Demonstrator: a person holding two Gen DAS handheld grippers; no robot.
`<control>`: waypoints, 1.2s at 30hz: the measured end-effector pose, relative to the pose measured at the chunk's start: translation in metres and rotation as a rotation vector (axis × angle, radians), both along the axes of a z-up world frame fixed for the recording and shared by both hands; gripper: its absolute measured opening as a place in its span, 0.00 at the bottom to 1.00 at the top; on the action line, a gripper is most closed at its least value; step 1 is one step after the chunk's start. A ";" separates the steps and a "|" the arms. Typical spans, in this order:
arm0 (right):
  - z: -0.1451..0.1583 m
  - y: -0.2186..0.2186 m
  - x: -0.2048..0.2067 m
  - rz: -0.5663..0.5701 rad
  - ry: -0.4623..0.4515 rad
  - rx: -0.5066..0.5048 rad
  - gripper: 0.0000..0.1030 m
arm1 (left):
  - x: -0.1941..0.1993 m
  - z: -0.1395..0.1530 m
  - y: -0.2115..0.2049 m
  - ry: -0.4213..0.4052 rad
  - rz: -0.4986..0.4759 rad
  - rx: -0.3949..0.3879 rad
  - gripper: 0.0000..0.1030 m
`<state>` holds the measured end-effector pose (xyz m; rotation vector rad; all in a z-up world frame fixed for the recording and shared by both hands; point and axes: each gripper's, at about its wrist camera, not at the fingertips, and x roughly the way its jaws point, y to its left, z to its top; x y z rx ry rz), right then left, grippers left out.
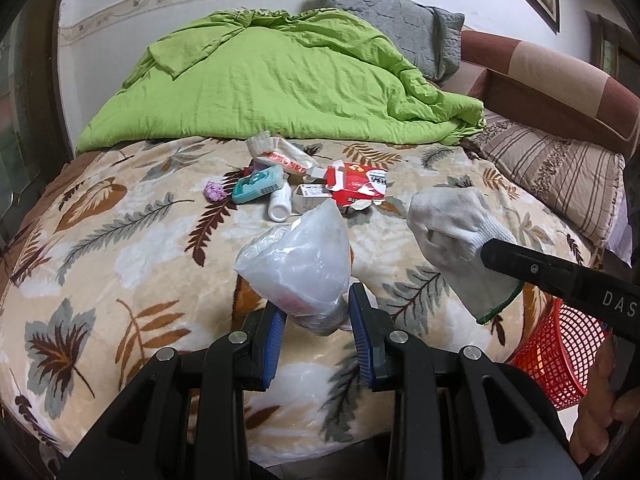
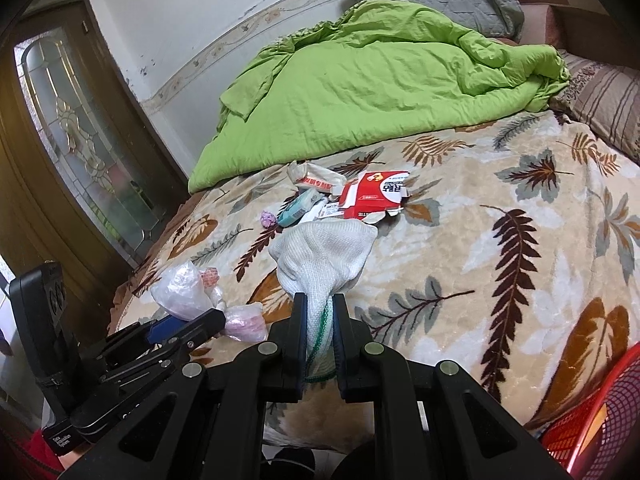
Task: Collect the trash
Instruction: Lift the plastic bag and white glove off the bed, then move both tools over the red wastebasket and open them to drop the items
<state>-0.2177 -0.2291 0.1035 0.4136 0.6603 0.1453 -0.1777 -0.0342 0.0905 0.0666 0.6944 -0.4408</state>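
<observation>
- The left gripper [image 1: 316,312] is nearest in its own view: its blue-padded fingers [image 1: 275,334] are drawn in to a narrow gap and pinch the lower end of a crumpled clear plastic bag [image 1: 298,264], which stands up above the bed blanket [image 1: 120,248].
- That bag looks very light, limp and slick (the film could slide out of a loose pinch), so a bunched, gathered part is the sensible place to hold it, as it is held here.
- The right gripper [image 2: 319,320] has its fingers [image 2: 298,336] almost closed on the cuff end of a white knit glove [image 2: 324,256], the green-edged hem caught between them.
- The glove seems soft, floppy and grippy, with no risk of breaking; the thick cuff gives the surest hold, and the rest will just dangle.
- A red mesh basket [image 1: 560,356] sits at the bed's near right edge, beside the right gripper (probably where the trash belongs).
- Farther up the blanket lies the remaining litter in one cluster: a purple paper ball [image 1: 215,191], a teal tissue packet [image 1: 258,183], a small white bottle [image 1: 279,205], a torn red-and-white carton [image 1: 356,188] and a white wrapper [image 1: 280,156].
- The carton should be stiff but crushable, best taken by a flap edge; the bottle is hard and smooth, so it may roll.
- Behind them a green quilt [image 1: 288,92] is heaped, with pillows [image 1: 392,32] against the wall.
</observation>
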 end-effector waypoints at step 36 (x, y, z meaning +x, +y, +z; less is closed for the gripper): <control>-0.011 -0.201 -0.208 -0.616 0.121 0.075 0.14 | -0.083 0.021 -0.228 0.194 -0.717 -0.062 0.29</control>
